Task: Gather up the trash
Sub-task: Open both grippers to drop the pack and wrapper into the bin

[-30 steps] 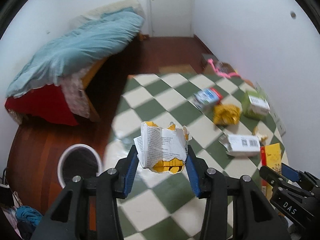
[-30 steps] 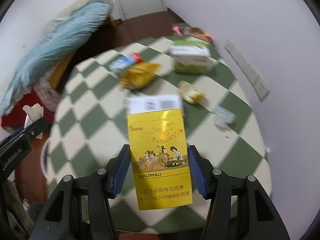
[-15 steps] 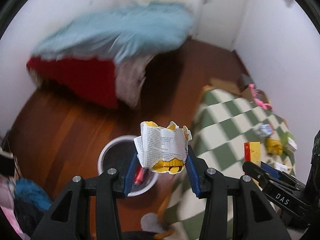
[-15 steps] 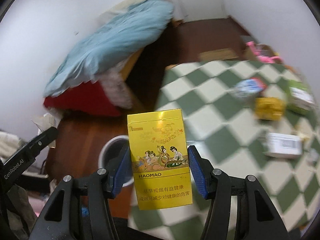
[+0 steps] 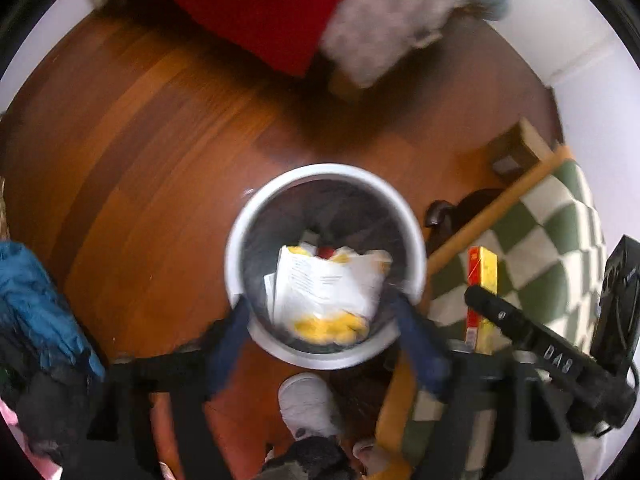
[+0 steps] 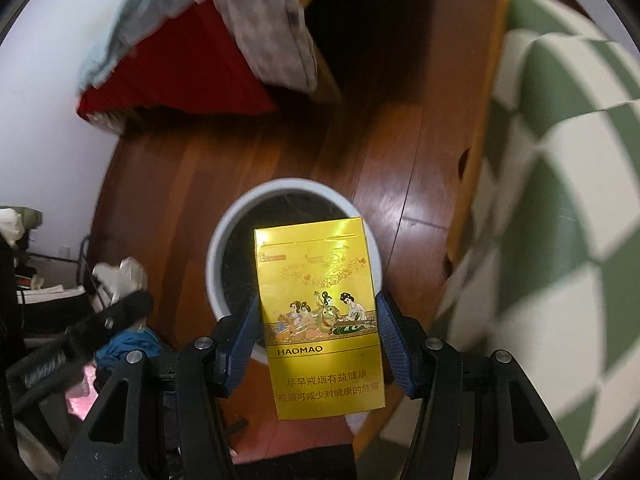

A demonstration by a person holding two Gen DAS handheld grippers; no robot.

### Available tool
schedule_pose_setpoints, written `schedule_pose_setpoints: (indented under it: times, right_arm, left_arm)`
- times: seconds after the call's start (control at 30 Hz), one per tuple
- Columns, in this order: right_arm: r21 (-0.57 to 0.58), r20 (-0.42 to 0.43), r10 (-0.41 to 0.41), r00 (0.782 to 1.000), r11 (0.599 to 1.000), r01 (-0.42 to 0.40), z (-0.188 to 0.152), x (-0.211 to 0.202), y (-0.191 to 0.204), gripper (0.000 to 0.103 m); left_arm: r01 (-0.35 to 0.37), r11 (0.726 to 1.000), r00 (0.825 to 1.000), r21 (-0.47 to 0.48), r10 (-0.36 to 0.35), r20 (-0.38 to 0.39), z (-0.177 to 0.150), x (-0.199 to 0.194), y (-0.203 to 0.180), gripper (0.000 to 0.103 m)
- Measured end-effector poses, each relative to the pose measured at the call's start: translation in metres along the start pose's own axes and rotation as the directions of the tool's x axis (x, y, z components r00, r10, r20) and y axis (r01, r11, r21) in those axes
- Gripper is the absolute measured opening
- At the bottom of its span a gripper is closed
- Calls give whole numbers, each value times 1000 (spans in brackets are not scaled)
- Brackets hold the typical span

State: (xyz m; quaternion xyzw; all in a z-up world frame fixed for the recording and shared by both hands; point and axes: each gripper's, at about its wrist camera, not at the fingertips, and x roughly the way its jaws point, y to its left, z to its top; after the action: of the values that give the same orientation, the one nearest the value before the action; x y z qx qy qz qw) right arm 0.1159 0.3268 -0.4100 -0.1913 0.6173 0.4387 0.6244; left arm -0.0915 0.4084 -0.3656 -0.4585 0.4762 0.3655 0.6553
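Left wrist view: the left tongs (image 5: pixel 325 334) have just sprung apart, blue pads clear of the crumpled white-and-yellow paper wrapper (image 5: pixel 326 294), which sits over the mouth of the round white plastic bin (image 5: pixel 236 240) on the wooden floor (image 5: pixel 140 160). Right wrist view: the right tongs (image 6: pixel 318 338) pinch an upright yellow cardboard cigarette pack (image 6: pixel 320 316) — poised above the same bin (image 6: pixel 218 248), beside a green-and-white checked worktop (image 6: pixel 560 200).
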Motion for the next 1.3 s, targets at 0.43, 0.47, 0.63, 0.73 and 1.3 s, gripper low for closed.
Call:
schedule_pose_setpoints:
  times: [0.43, 0.47, 0.63, 0.73, 1.3]
  right_arm:
    - [-87, -151, -6, 988, 996, -7, 27, 97, 36, 103]
    - [-99, -151, -17, 988, 995, 2, 24, 97, 37, 103]
    - [-171, -121, -113, 986, 981, 92, 8, 70, 41, 103]
    - [-177, -99, -147, 984, 976, 128, -2, 49, 40, 103]
    - [-198, 69, -160, 985, 965, 171, -58, -76, 42, 103]
  left_arm:
    - [-246, 969, 965, -15, 246, 93, -15, -1, 35, 98]
    - [-251, 968, 963, -10, 251, 98, -16, -3, 34, 98]
    - [-288, 957, 951, 21, 283, 128, -23, -17, 24, 98]
    - [-283, 958, 950, 35, 276, 146, -30, -31, 16, 98]
    - [-258, 963, 934, 77, 229, 276, -80, -125, -17, 98]
